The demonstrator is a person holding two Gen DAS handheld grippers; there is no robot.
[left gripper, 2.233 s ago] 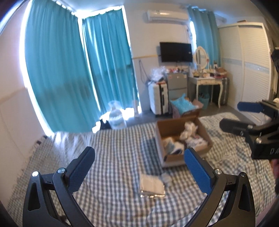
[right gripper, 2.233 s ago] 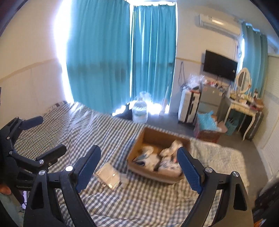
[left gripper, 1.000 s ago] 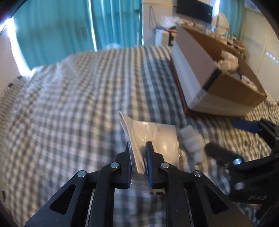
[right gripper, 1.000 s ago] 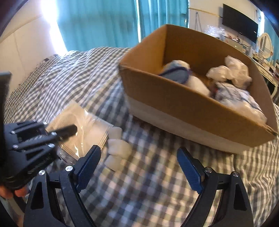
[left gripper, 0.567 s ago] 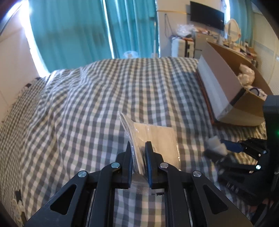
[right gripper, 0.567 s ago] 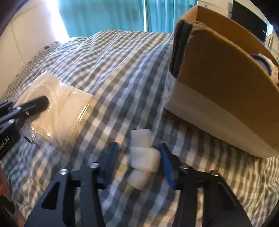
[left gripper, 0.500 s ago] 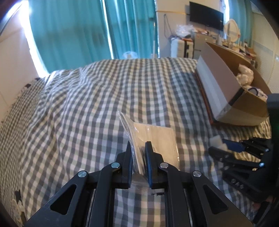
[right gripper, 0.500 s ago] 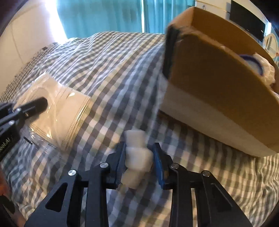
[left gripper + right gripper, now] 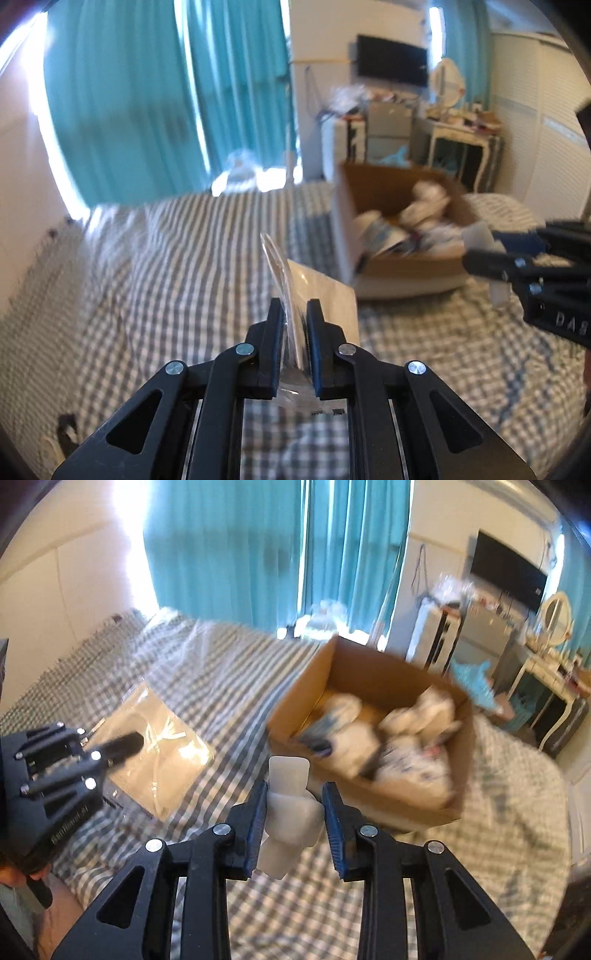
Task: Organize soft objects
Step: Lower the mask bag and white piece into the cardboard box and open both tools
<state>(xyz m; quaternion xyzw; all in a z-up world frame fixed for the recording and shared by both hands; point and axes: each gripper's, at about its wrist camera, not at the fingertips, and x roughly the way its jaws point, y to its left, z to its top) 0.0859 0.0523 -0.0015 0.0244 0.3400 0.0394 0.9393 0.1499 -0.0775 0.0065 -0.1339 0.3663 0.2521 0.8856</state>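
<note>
My left gripper (image 9: 295, 314) is shut on a clear plastic packet of white cloth (image 9: 325, 295) and holds it above the checked bed. The packet also shows in the right wrist view (image 9: 155, 746), with the left gripper (image 9: 125, 747) on it. My right gripper (image 9: 295, 805) is shut on a white soft foam piece (image 9: 290, 812), lifted off the bed, just short of the cardboard box (image 9: 413, 805). The box (image 9: 406, 269) holds several white and blue soft items. The right gripper (image 9: 484, 247) shows in the left wrist view, near the box's front right corner.
The checked bedspread (image 9: 166, 277) covers the bed. Teal curtains (image 9: 147, 103) hang behind. A suitcase (image 9: 347, 147), dressing table (image 9: 465, 144) and wardrobe (image 9: 546, 129) stand past the bed's far end.
Both grippers have risen from the bed with their loads. The right gripper closed on the foam piece and lifted it toward the box. The left still holds the packet.
</note>
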